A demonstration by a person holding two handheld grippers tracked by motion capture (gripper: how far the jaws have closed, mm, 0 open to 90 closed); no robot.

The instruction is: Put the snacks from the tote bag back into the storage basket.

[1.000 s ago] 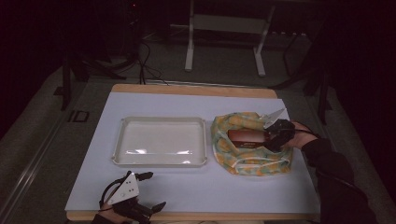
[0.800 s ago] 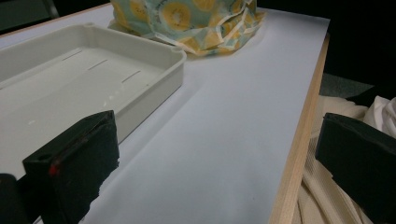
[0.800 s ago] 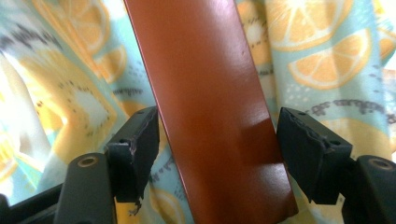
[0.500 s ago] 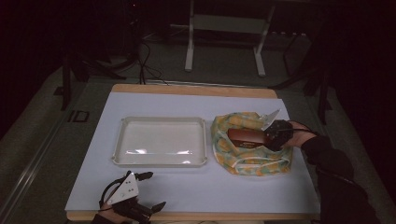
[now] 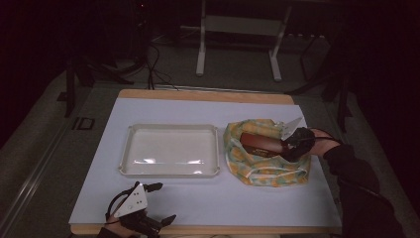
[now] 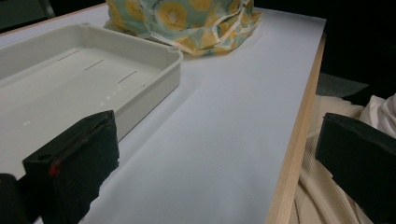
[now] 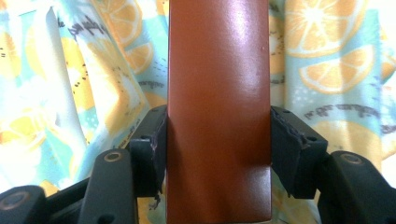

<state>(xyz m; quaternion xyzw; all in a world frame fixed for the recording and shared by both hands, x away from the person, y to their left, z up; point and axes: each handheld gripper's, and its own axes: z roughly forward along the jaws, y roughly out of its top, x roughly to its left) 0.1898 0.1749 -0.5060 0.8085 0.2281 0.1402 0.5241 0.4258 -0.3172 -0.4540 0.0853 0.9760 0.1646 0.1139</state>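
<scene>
Shifted slightly leftward, right gripper (image 5: 293, 145) fingers clamp brown block (image 7: 218, 107) over fruit-print bag (image 5: 265, 168); left gripper (image 5: 157, 203) gapes empty

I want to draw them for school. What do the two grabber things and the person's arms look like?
Both grippers are black. The left gripper has chunky black pads, one with a tiny red mark, a grey three-cornered plate with dots on top, and a black cable. The right gripper also carries a pale plate. The sleeve is dark.

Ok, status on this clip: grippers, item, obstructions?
Right gripper shut on brown box over fruit-print bag. Left gripper open, idle near white tray. Nothing obstructing.
</scene>
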